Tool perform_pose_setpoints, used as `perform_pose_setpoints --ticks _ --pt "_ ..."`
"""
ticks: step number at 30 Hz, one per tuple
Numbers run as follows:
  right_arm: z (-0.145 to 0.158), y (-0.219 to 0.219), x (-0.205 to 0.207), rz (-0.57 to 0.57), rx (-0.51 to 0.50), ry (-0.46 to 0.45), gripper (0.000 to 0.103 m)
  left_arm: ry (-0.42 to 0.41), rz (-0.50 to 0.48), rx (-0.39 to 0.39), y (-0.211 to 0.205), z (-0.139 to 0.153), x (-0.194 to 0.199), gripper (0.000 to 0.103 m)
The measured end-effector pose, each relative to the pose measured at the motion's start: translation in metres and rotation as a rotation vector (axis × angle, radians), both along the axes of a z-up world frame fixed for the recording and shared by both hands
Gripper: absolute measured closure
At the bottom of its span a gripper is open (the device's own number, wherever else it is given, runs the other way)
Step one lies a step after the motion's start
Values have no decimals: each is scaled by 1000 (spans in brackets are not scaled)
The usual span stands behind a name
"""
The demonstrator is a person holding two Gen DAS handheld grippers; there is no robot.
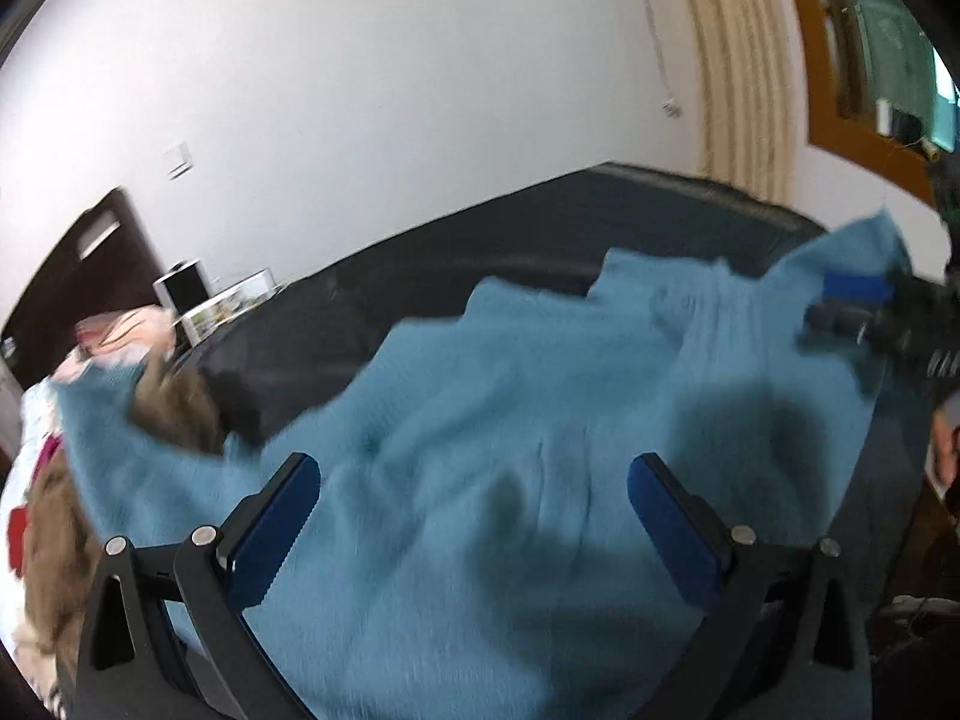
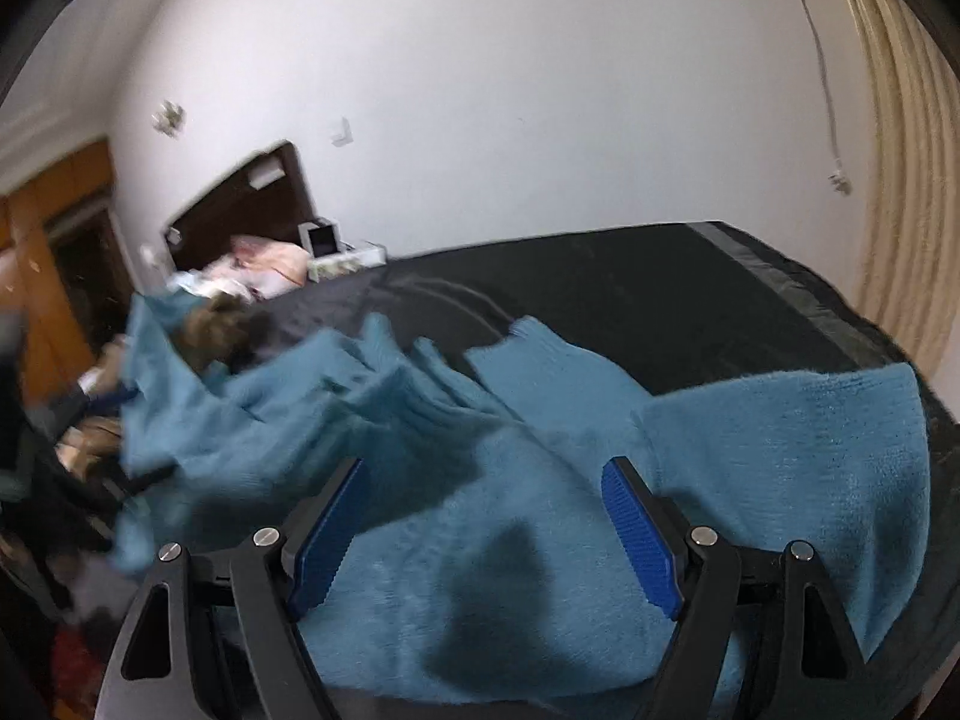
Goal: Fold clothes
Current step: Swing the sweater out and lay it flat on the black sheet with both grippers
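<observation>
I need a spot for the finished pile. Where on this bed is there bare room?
The dark bed cover is bare between the blue sweater and the white wall, out to the curtain. The headboard end is crowded with bedding and a brown garment.

Bedroom with a plain white wall and a dark-covered bed

The white wall (image 2: 510, 90) fills the far side, with a thin cable (image 2: 822, 60) hanging down it at the right. A cream curtain (image 2: 900, 210) falls in folds at the far right beside it. The bed (image 2: 660, 300) has a black cover and a dark wooden headboard (image 2: 240, 204) at the far left, by pink bedding (image 2: 264, 261). A wood-framed window (image 1: 870, 60) stands far right.
</observation>
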State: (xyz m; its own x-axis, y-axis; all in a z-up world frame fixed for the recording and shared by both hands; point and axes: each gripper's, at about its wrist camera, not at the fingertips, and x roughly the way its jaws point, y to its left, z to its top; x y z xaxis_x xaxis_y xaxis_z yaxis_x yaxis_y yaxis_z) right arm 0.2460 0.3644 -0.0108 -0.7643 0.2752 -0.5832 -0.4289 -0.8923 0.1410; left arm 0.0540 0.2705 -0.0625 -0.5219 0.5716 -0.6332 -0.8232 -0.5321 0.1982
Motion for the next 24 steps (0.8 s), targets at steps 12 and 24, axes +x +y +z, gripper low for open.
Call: perform_pose_setpoints --ticks 12,24 --pt "-23 33 26 -116 -42 -78 22 -120 -127 -202 66 -55 -19 0" --pt "-34 36 49 -102 -73 -54 22 -302 -107 -180 55 -71 -36 1"
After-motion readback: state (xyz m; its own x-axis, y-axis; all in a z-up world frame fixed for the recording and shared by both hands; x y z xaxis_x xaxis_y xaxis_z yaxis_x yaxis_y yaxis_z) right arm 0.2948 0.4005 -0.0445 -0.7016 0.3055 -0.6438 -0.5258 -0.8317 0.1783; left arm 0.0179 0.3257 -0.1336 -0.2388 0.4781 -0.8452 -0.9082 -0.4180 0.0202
